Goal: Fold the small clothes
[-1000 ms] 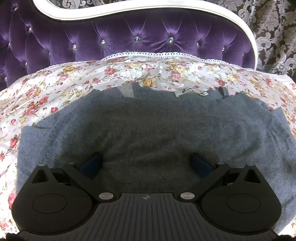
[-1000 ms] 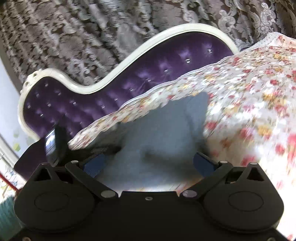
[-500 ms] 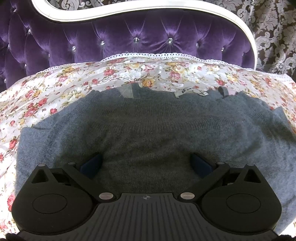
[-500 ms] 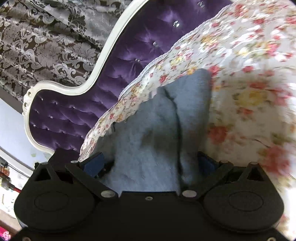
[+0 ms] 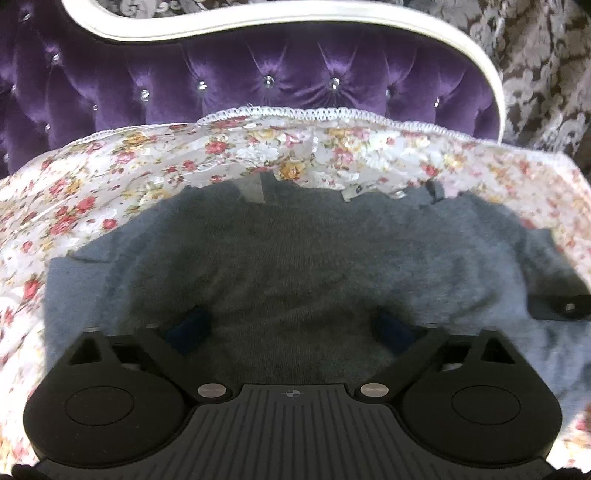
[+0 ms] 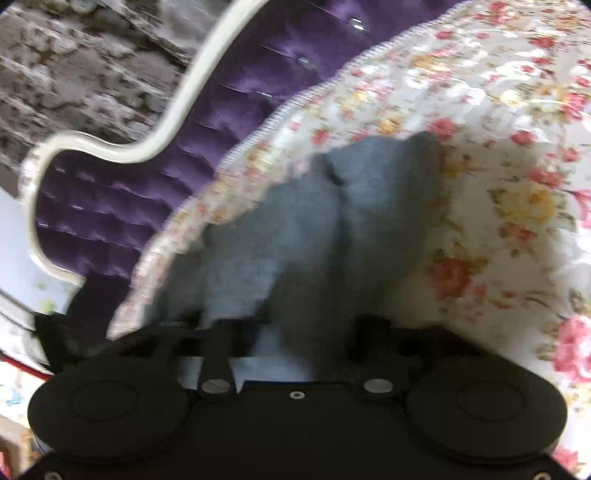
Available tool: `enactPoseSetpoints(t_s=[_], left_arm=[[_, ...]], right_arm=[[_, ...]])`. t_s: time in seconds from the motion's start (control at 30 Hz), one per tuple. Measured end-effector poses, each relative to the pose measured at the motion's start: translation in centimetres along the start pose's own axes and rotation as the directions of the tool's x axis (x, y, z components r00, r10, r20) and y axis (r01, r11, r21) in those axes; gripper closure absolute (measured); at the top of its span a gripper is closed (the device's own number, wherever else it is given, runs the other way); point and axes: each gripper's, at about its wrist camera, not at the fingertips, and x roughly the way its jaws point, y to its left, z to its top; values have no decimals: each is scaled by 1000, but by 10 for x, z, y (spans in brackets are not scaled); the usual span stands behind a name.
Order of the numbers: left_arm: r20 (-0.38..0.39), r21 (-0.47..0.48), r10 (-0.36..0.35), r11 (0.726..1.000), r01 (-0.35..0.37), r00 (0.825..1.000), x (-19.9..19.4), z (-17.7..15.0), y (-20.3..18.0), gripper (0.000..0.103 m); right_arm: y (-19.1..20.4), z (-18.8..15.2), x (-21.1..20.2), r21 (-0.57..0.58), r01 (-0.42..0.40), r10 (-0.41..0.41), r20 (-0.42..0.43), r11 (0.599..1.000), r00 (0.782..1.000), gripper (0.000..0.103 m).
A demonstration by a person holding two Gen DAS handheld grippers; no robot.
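Grey knit sweater [image 5: 295, 266] lies spread flat on the floral bedspread [image 5: 147, 173], its far hem line near the bed's head edge, just short of the lace trim. A white label [image 5: 351, 192] shows at that far edge of the knit. One sweater end reaches the bedspread's left side, the other runs off toward the right.

Left tongs [image 5: 291, 325] sit low over the middle of the sweater, released, fingers spread wide with knit between them; blue pads [image 5: 188, 328] are touching or just above the fabric, cannot tell which. Nothing pinched.

Right tongs [image 6: 295, 332] are at the sweater's right end, where a bunched part of the grey knit [image 6: 314, 229] rises out from between the fingers. View is motion-blurred; the fingers look drawn in and clenched on the sweater. A black part of the right tongs [image 5: 557, 307] shows at the right edge of the left wrist view, lying on the knit.

Beyond the bedspread: purple tufted headboard [image 5: 258, 74] with a white frame [image 5: 332, 14], and grey damask wall covering [image 5: 546, 55] behind.
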Motion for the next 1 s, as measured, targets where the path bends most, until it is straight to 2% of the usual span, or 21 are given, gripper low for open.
enactPoseSetpoints(t_s=[0.17,0.27,0.37,0.53,0.73,0.87,1.0], left_arm=[[45,-23,-81,996,82,996,-35,-27,-2,15],[26,16,-54,998,54,998,-30,-42,-10,15],[43,90,-28,996,24,999,-26,-47,-17,14],[76,6,-82,997,82,994,-55,-48,5,16],[115,-31,-61,997,65,991,-97,-74,51,16],[107,-45,-38,998,43,993,-111,-93,78,16],[114,-86,-49,995,59,992,-123,-109,100,16]], right_arm=[[-1,-5,-3,5,3,-3,19,1000,1000,69],[4,-7,-4,-11,25,-24,29,1000,999,69],[10,-7,-5,-13,49,-48,35,999,998,68],[32,-4,-7,-73,138,-135,46,988,990,69],[74,0,-10,-157,222,-213,71,962,974,71],[117,6,-5,-227,226,-214,74,947,974,72],[167,6,16,-309,184,-179,44,933,983,72]])
